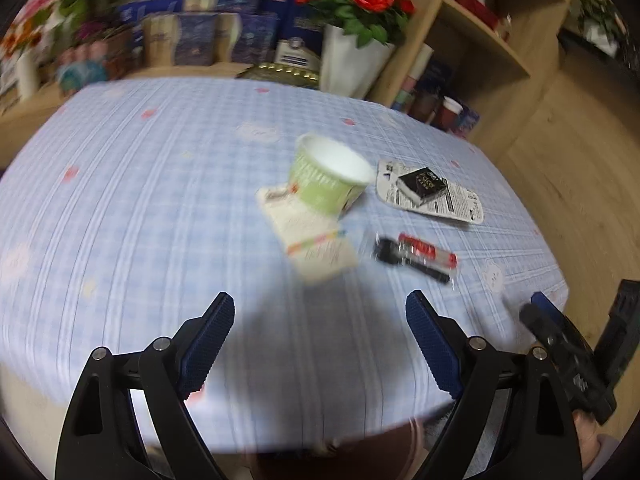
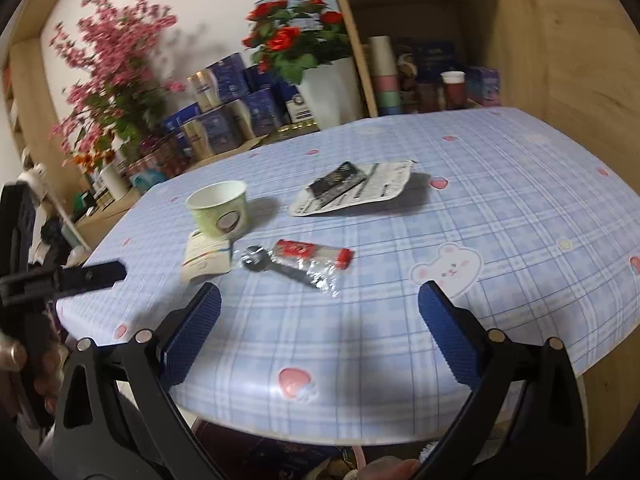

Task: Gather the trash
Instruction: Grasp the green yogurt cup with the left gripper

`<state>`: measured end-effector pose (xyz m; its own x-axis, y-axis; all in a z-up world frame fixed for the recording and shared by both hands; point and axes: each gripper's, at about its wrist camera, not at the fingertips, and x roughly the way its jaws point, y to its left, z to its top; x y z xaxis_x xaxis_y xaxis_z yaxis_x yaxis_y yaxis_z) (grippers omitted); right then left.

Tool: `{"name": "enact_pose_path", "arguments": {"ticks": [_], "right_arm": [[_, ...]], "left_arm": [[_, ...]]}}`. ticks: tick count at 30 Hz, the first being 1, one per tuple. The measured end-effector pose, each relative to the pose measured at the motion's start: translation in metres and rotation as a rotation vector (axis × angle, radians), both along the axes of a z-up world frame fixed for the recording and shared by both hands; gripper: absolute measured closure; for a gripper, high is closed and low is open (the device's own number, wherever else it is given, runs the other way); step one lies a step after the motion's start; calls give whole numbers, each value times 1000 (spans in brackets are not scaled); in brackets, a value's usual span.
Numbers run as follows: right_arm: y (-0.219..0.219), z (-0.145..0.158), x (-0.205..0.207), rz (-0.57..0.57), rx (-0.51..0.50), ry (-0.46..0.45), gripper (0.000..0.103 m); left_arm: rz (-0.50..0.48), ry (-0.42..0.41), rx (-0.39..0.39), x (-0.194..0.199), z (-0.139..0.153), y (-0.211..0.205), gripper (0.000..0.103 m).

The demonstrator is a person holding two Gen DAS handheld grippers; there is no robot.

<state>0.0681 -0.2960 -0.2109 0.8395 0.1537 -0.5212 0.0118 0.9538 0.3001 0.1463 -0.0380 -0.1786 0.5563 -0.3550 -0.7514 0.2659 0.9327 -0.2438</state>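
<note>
On the blue checked tablecloth [image 1: 160,184] [image 2: 480,208] lies trash. A green paper cup [image 1: 330,178] [image 2: 220,210] lies tipped onto a cream paper packet [image 1: 308,232] [image 2: 206,258]. A clear wrapper with a black spoon and a red strip [image 1: 416,256] [image 2: 298,262] lies beside them. A white printed wrapper with a black box on it [image 1: 428,190] [image 2: 352,188] lies further back. My left gripper [image 1: 320,312] is open and empty over the near edge. My right gripper [image 2: 320,304] is open and empty, short of the spoon wrapper.
A white pot of red roses [image 1: 352,60] [image 2: 324,92], blue boxes [image 1: 224,36] [image 2: 228,112] and pink flowers [image 2: 112,80] stand behind the table. A wooden shelf [image 1: 488,48] [image 2: 420,40] with cups stands at the back right.
</note>
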Motion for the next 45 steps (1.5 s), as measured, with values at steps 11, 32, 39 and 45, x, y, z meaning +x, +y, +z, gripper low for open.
{"name": "enact_pose_path", "arguments": {"ticks": [11, 32, 39, 45], "right_arm": [[-17, -14, 16, 20, 61, 28, 6], [-3, -33, 62, 152, -26, 261, 9], [36, -13, 91, 339, -246, 217, 26], [52, -16, 122, 401, -322, 238, 40]], "left_arm": [[-66, 60, 241, 115, -31, -71, 16], [-23, -10, 156, 91, -3, -43, 30], [32, -15, 7, 27, 9, 0, 30], [102, 13, -67, -16, -3, 30, 30]]}}
